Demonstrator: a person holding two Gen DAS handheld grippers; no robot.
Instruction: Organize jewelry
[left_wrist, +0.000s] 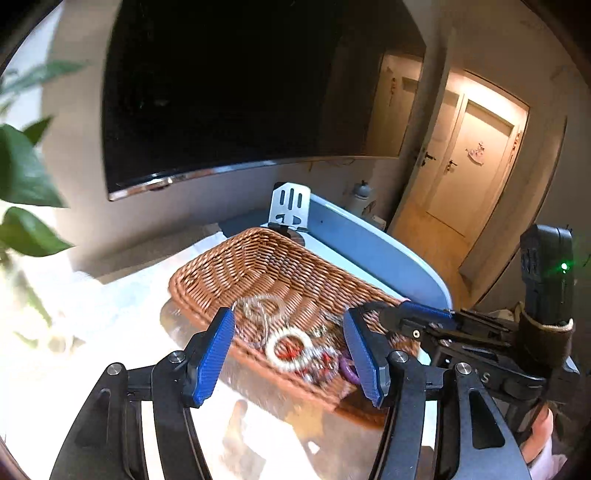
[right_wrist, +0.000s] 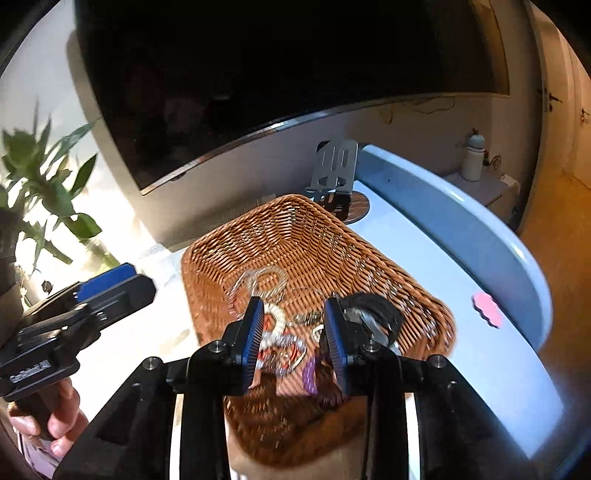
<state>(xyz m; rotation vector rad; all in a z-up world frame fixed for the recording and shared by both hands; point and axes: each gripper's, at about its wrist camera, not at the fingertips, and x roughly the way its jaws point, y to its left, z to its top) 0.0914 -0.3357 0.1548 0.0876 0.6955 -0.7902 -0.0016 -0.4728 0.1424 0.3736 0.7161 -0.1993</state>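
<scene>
A brown wicker basket (left_wrist: 258, 258) (right_wrist: 295, 229) sits on a pale blue table. At its near end lies a tangle of jewelry: silver chains (left_wrist: 258, 306) (right_wrist: 258, 280), a white bangle (left_wrist: 272, 349) (right_wrist: 277, 317), red pieces, a purple ring (left_wrist: 349, 371) (right_wrist: 309, 373) and a black bundle (right_wrist: 373, 310). My left gripper (left_wrist: 288, 314) (right_wrist: 107, 280) hovers open just above the pile, with nothing between its blue pads. My right gripper (right_wrist: 293, 304) (left_wrist: 424, 317) is open more narrowly over the same pile; its pads touch nothing. The image is blurred.
A large dark TV screen (left_wrist: 229, 92) hangs behind the table. A grey metal stand (left_wrist: 290, 206) stands past the basket. The table's raised blue rim (right_wrist: 461, 221) curves along the right, with a pink scalloped piece (right_wrist: 487, 306) near it. Plant leaves (right_wrist: 48, 192) crowd the left.
</scene>
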